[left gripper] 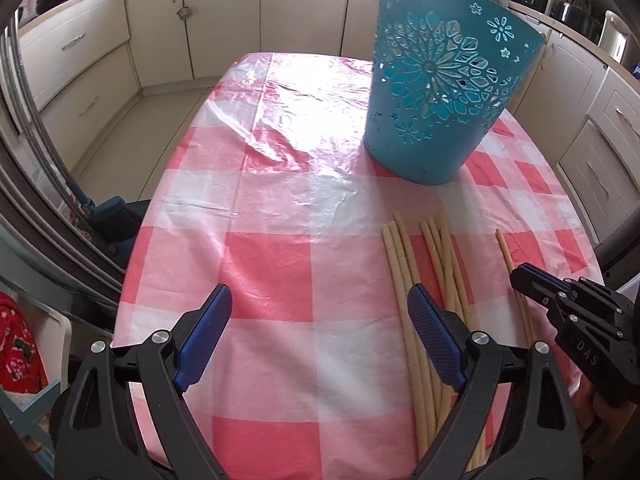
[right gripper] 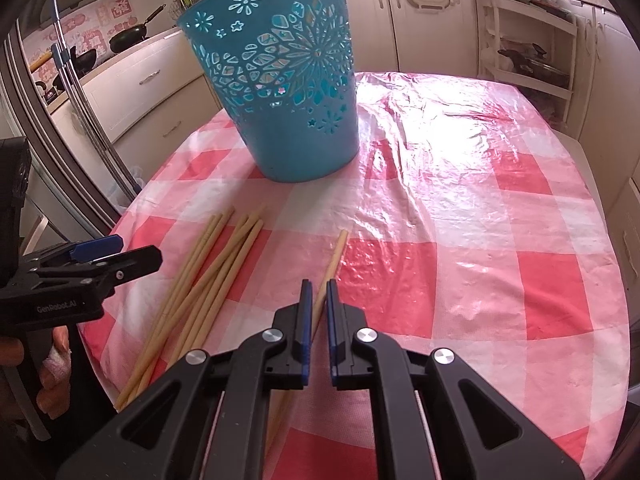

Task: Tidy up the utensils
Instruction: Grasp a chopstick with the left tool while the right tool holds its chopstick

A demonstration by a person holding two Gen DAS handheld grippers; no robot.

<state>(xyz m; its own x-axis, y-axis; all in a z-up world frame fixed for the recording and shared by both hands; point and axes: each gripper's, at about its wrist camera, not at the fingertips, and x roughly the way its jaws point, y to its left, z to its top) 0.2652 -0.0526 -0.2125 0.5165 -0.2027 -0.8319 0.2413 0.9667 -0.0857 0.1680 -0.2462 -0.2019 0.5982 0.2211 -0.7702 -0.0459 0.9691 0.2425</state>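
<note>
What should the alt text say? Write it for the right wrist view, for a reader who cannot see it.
The right gripper is nearly shut around a single chopstick lying on a pink checked tablecloth. A loose pile of chopsticks lies to its left, with a blue cut-out basket standing behind them. The left gripper shows at the left edge.

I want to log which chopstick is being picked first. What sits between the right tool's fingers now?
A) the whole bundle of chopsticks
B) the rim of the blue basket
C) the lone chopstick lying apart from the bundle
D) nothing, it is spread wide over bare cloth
C: the right tool has its fingers nearly closed around the single chopstick, which lies apart from the bundle of chopsticks; the blue basket stands farther back, untouched.
</note>
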